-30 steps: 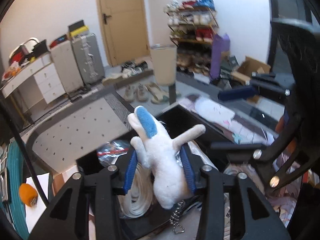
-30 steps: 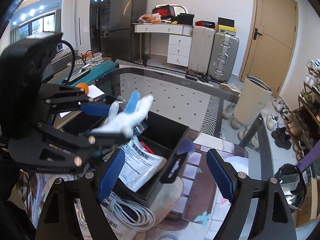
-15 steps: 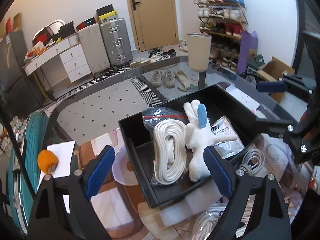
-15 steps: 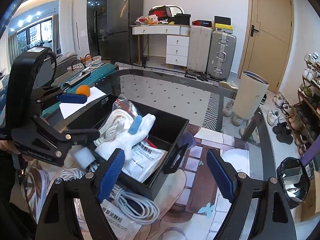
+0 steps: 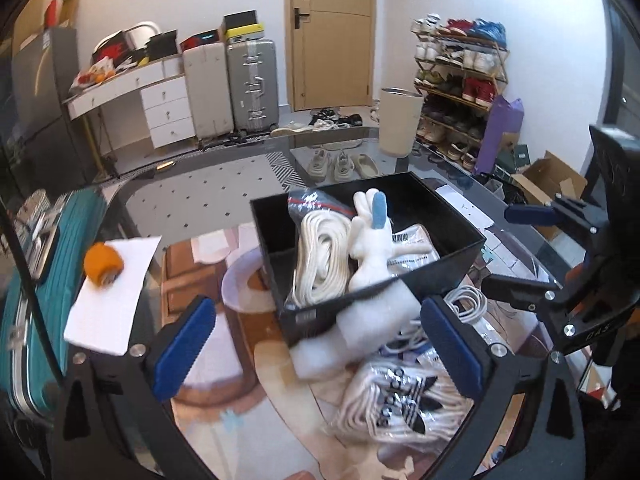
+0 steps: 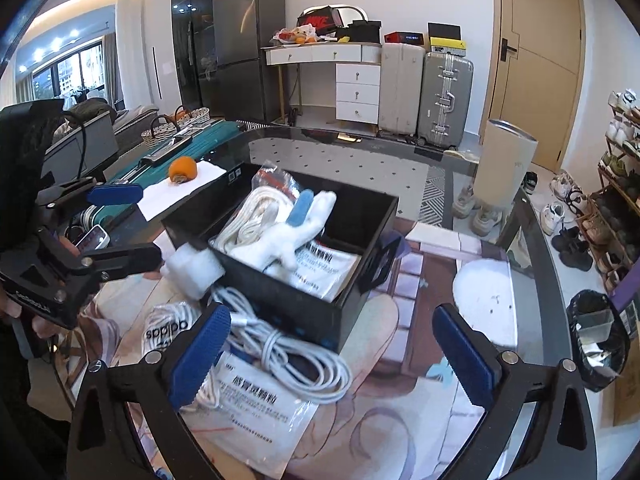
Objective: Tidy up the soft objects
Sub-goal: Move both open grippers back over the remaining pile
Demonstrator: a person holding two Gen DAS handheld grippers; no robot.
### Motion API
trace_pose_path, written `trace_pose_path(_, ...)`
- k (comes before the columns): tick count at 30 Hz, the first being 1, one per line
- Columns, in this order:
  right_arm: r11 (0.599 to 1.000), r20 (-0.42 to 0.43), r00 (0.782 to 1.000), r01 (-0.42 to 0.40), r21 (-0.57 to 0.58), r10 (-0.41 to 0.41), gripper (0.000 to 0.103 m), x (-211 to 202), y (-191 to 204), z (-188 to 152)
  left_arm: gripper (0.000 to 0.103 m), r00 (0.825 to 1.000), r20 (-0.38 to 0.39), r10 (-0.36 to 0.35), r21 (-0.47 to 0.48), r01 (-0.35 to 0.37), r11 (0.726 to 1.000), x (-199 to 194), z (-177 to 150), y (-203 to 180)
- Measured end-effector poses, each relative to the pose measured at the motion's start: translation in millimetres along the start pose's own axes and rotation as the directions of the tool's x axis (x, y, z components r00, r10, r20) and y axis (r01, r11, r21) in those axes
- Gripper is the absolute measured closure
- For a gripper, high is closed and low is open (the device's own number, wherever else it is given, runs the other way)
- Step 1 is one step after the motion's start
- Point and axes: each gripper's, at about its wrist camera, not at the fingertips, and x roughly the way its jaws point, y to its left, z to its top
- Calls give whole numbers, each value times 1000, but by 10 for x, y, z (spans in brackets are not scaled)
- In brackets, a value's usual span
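Note:
A white plush rabbit (image 5: 370,240) with a blue ear lies in the black box (image 5: 456,258), on a coil of white rope (image 5: 320,256) and a white packet; it also shows in the right wrist view (image 6: 286,236), inside the box (image 6: 320,312). A white foam block (image 5: 360,324) leans against the box's near wall, also in the right wrist view (image 6: 192,270). My left gripper (image 5: 316,346) is open and empty, just short of the box. My right gripper (image 6: 334,354) is open and empty over a white cable (image 6: 288,352) and a packet (image 6: 248,404).
A bagged white cord with an adidas logo (image 5: 400,400) lies in front of the box. An orange roll (image 5: 102,266) sits on white paper at the left. The glass table edge (image 6: 560,248) curves at the right. A teal suitcase (image 5: 28,288) stands left.
My left gripper opened, released the plush rabbit into the box and pulled back. The rabbit now lies in the box. My right gripper stayed open and barely moved.

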Motion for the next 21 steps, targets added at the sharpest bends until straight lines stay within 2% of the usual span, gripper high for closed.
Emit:
trace_pose_path(7, 1000, -18, 1000, 7, -8, -7, 1, -50, 96, -163, 0, 1000, -1, 11, -71, -11, 997, -134, -257, 23)
trace_pose_path(12, 1000, -34, 999, 4, -3, -4, 1, -49, 113, -242, 0, 1000, -22, 4, -84, -6, 996, -134, -408, -33)
trace_pose_path(21, 1000, -78, 997, -24, 5, 24, 1, 202, 123, -233, 0, 998, -62, -4, -110, -3, 994, -33, -546, -51)
